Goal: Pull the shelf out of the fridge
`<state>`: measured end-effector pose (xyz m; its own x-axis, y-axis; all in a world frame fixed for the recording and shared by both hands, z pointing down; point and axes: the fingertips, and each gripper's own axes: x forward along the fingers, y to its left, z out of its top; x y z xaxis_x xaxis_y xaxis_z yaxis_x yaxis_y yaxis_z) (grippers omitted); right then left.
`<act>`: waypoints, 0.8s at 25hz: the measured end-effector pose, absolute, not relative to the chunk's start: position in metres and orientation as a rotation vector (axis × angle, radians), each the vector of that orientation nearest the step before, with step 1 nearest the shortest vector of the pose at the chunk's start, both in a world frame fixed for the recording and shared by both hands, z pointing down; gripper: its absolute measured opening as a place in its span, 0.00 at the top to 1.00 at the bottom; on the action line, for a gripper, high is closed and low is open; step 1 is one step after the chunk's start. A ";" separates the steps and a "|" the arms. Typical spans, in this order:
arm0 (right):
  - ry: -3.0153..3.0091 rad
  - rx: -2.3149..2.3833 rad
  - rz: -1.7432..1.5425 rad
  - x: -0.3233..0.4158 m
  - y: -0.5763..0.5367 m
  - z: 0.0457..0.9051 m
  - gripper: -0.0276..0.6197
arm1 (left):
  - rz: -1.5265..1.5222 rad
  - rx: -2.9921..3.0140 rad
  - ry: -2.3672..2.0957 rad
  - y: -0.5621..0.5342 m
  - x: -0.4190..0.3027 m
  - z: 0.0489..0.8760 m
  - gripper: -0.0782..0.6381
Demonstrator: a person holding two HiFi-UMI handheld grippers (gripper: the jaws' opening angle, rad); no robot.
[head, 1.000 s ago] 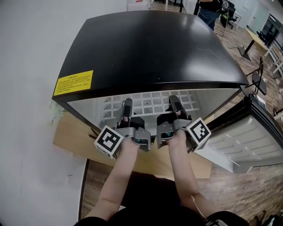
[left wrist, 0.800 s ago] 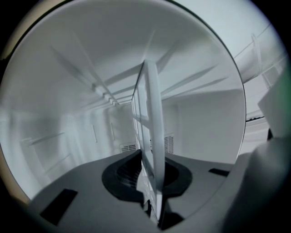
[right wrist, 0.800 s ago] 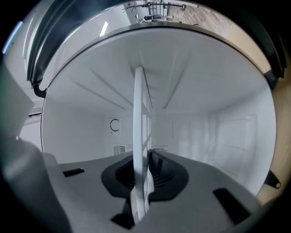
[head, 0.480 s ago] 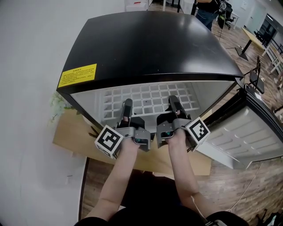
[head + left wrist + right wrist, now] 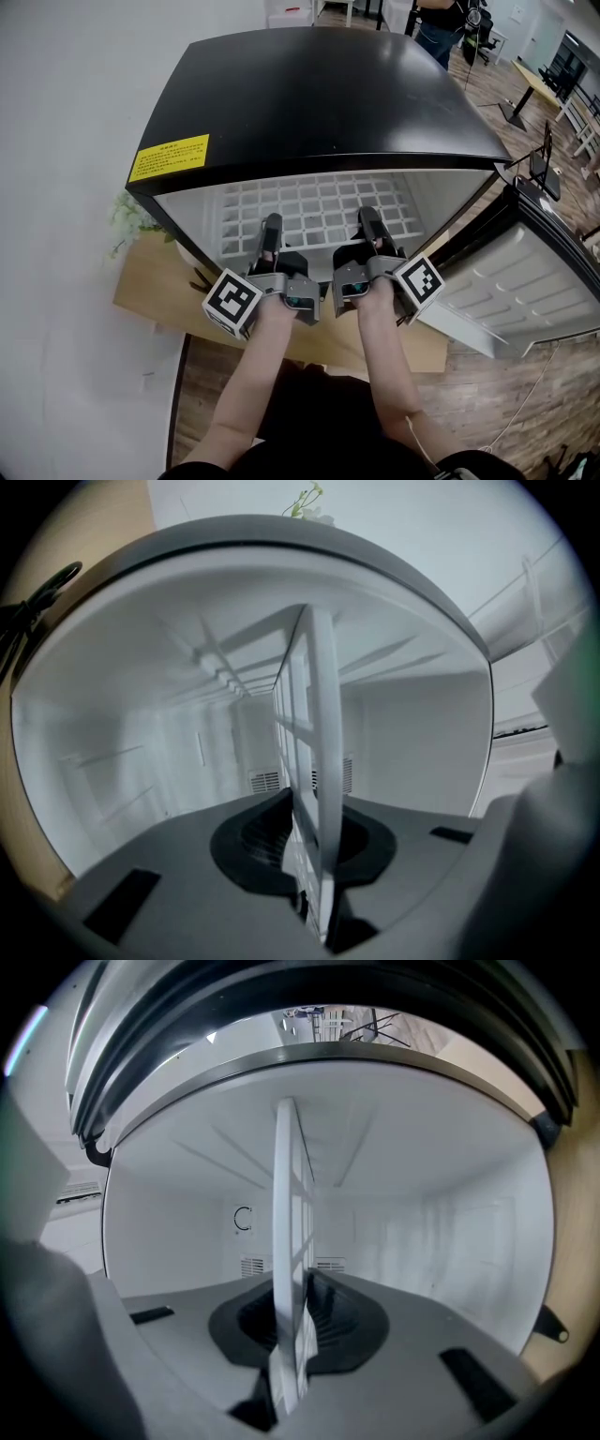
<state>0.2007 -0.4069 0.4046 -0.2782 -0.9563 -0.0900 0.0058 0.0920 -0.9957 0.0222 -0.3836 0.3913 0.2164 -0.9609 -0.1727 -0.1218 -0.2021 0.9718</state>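
A white grid shelf [image 5: 314, 211] lies inside the small black fridge [image 5: 319, 94], whose door is open. My left gripper [image 5: 270, 230] is shut on the shelf's front edge at the left. My right gripper [image 5: 369, 223] is shut on the same edge at the right, and the two stand side by side. In the left gripper view the shelf [image 5: 323, 761] runs edge-on between the closed jaws of the left gripper [image 5: 314, 855]. The right gripper view shows the shelf [image 5: 286, 1222] the same way, clamped by the right gripper [image 5: 291, 1326]. Both point into the white fridge interior.
The fridge door [image 5: 525, 291] hangs open at the right. A yellow label [image 5: 169, 157] sits on the fridge's top left corner. A wooden board [image 5: 159, 291] lies under the fridge, with a small plant [image 5: 127, 217] at the left. A person [image 5: 441, 28] stands far behind.
Both grippers keep their place and their hold on the shelf. The head view has shifted a little, so more of the shelf's grid shows under the fridge's top edge.
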 end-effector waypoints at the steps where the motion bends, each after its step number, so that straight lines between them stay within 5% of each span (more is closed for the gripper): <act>1: 1.457 -0.996 -1.339 0.200 -0.407 0.405 0.93 | -1.118 1.544 -1.059 -0.384 0.022 0.391 0.82; 20: 1.455 -0.995 -1.333 0.201 -0.406 0.405 0.93 | -1.107 1.561 -1.050 -0.384 0.023 0.390 0.82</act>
<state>0.2007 -0.4060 0.4054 -0.2726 -0.9574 -0.0950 0.0111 0.0956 -0.9954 0.0233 -0.3835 0.3897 0.2310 -0.9566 -0.1774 -0.1264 -0.2103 0.9694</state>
